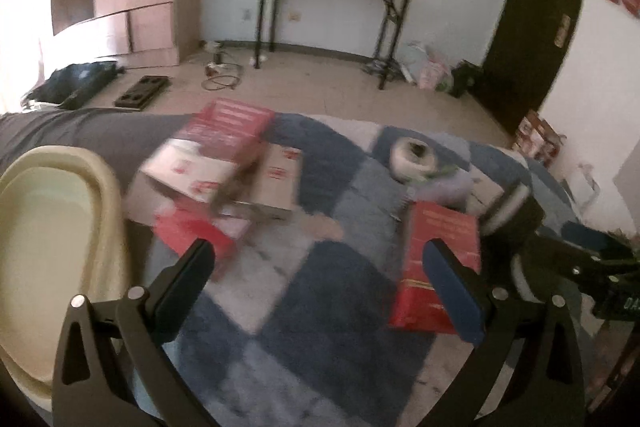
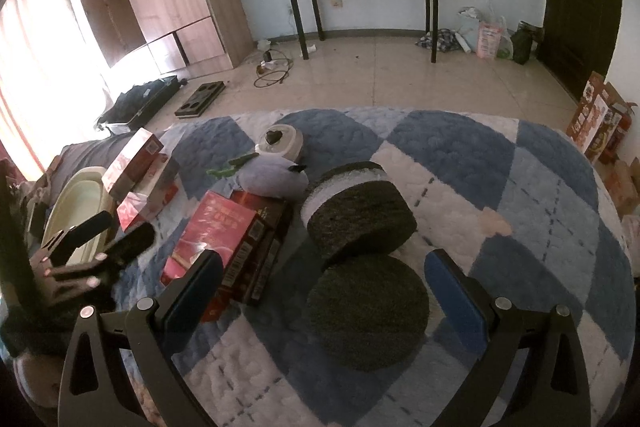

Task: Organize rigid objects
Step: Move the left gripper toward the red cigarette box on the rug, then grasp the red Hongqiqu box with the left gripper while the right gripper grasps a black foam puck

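— Where did the boxes lie?

— On the blue-and-white checked blanket (image 2: 460,155). A red carton (image 2: 216,227) lay flat on a dark box (image 2: 268,247), both just left of the two dark round pads. Further left a stack of red-and-white boxes (image 2: 136,167) sat beside the cream oval tub (image 2: 76,203) at the blanket's edge.

— And the round pads?

— The near one (image 2: 368,311) lay flat between the right gripper's (image 2: 324,283) fingers; the other (image 2: 360,211), with a white band round it, stood tilted just behind, touching it. Behind that lay a pale grey pouch (image 2: 276,179) and a roll of tape (image 2: 280,141).

— Was the right gripper holding anything?

— No, its jaws stood wide apart around the near pad, not touching it.

— The left gripper?

— The left gripper (image 1: 316,263) was spread wide too, empty, above the blanket, the red carton (image 1: 436,267) by its right finger. That view was blurred.
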`<control>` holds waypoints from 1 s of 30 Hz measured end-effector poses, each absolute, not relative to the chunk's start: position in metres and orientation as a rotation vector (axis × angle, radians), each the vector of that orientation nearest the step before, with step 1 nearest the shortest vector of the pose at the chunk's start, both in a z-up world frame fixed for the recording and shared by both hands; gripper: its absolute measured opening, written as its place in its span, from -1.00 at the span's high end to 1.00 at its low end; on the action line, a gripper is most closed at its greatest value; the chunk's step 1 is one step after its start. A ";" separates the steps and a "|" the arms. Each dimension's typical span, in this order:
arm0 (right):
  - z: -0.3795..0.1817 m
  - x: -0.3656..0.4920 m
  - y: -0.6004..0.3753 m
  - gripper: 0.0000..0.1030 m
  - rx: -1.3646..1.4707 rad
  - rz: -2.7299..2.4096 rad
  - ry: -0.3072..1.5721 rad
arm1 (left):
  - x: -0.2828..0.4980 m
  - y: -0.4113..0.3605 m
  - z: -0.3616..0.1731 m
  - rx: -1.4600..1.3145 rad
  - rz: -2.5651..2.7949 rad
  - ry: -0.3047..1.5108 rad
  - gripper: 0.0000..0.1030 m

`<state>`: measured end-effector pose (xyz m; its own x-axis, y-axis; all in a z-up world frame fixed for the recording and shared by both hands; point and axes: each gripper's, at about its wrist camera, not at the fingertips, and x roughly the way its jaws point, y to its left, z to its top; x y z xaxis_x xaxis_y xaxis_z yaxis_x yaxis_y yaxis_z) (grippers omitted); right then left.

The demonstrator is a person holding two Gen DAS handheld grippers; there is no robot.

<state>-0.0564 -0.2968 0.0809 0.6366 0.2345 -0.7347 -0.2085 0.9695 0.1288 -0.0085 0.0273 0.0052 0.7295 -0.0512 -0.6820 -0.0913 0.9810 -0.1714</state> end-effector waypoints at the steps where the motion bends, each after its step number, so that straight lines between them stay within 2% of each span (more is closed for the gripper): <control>1: 0.082 -0.057 -0.297 -0.99 0.035 0.254 0.842 | -0.009 0.032 0.007 -0.197 0.043 0.745 -1.00; 10: 0.086 -0.059 -0.304 -0.99 0.045 0.246 0.838 | -0.019 0.053 0.014 -0.177 0.100 0.728 -1.00; 20: 0.080 -0.055 -0.320 -0.99 0.065 0.206 0.867 | -0.012 0.013 0.012 -0.085 -0.073 0.768 -1.00; 24: 0.078 -0.051 -0.319 -0.99 0.065 0.214 0.880 | -0.018 0.035 0.019 -0.109 0.062 0.731 -1.00; 27: 0.074 -0.049 -0.319 -0.99 0.056 0.218 0.885 | -0.023 0.050 0.037 -0.134 -0.001 0.740 -1.00; 30: 0.067 -0.049 -0.324 -0.99 0.065 0.242 0.902 | -0.020 0.049 0.068 0.041 0.045 0.697 -1.00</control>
<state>-0.0485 -0.3242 0.0674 0.5945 0.2353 -0.7689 -0.1806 0.9709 0.1575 -0.0202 0.0488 0.0684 0.7658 0.0551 -0.6407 -0.0279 0.9982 0.0526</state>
